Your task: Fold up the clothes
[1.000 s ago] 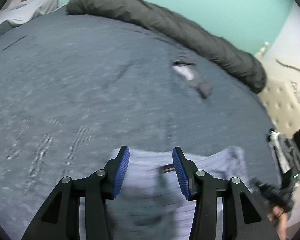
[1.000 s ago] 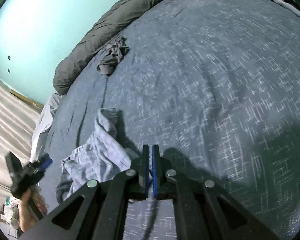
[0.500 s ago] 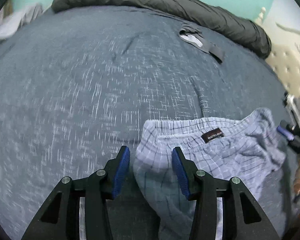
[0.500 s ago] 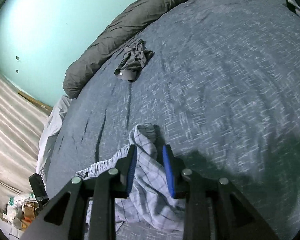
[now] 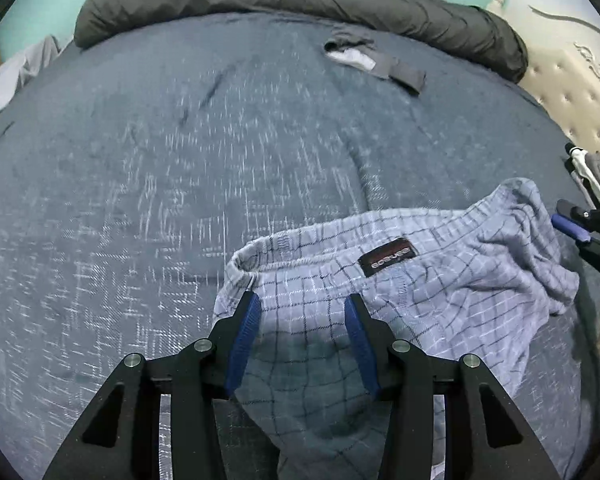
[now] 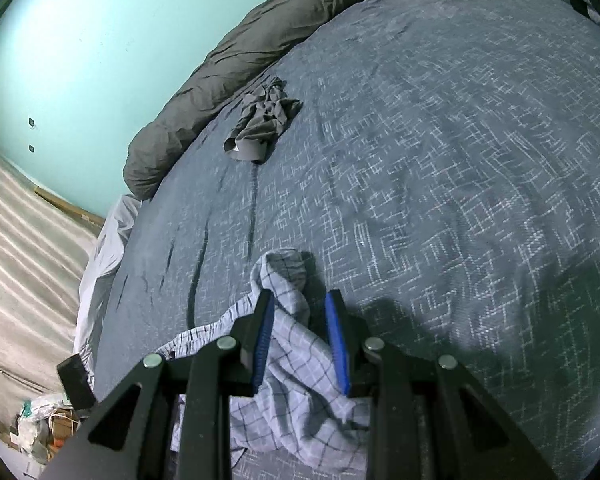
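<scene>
Two spread-apart claws, left claw and right claw, straddle one plaid shorts, ungrasped.

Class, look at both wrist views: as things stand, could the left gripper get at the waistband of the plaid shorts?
Probably yes: the left gripper is open just short of the plaid shorts' waistband, nothing between them.

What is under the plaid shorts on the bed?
The plaid shorts lie crumpled on the blue patterned bedspread, which shows all around them. Whatever lies beneath their bunched folds is covered and cannot be seen.
</scene>
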Motion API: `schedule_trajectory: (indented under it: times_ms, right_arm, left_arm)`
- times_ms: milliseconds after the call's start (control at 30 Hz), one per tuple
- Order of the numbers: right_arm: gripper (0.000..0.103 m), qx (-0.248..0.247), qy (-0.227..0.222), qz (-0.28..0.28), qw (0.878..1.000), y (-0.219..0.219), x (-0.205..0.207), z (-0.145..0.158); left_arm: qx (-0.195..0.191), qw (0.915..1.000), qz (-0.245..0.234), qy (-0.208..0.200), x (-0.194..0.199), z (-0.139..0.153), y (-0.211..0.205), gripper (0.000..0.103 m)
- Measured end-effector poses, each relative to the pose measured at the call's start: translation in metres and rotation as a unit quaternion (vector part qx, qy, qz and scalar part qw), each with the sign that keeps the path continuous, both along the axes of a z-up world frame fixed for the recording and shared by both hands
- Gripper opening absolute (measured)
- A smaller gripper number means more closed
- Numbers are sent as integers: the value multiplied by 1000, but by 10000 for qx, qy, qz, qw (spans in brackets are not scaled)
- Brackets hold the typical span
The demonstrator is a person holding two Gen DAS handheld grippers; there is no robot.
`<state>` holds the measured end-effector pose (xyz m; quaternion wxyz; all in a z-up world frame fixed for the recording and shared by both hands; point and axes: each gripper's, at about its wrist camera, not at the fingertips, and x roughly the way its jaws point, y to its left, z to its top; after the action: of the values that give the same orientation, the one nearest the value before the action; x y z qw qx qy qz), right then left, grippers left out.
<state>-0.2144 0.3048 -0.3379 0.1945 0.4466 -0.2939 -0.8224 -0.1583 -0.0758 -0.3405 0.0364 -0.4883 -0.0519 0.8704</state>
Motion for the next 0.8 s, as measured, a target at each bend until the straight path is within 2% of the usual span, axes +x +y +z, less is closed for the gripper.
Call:
schedule_trajectory:
  times_ms: [33,67,100,133,233,400,633,700,733,800]
  right_arm:
    - [26,-9,-14,11,10000,-1,-1,-1]
    - [26,-19,-29,29,10000,-3,-1,-2]
    - [26,-30,-45,70,10000,-5,-2,-3]
    - [26,-30,-52,122,9999,-8,-2,-4]
    - [26,3,-34,205,9998,-13,-1,-5]
    - [26,38,-9,213,9998,-16,0,-4]
    - [26,117,98,267,9995,-19,1,1]
    - [35,210,190,382,9989,-26,1,5]
    - [44,252,242,446,9984,-29,1,7]
    - [45,345,364,598,9969,-39,3,12]
  left_arm:
    - [20,10000,-26,-14,0,-2,0,48]
    - [31,10000,-55,-21,-1,-3,-1,44]
    - [55,10000,-77,-32,-1,-5,-2,29]
    - [88,9999,-83,-46,-2,-6,-4,21]
    - [177,9998,-94,-70,-2,-6,-8,8]
    - [252,9996,-124,59,3,4,-12,5]
    - [717,9958,95,567,18,38,-32,4]
    - [796,9949,68,616,11,41,-25,4]
    - [837,9945,56,626,11,42,-23,4]
    - [877,9939,56,659,26,45,-27,4]
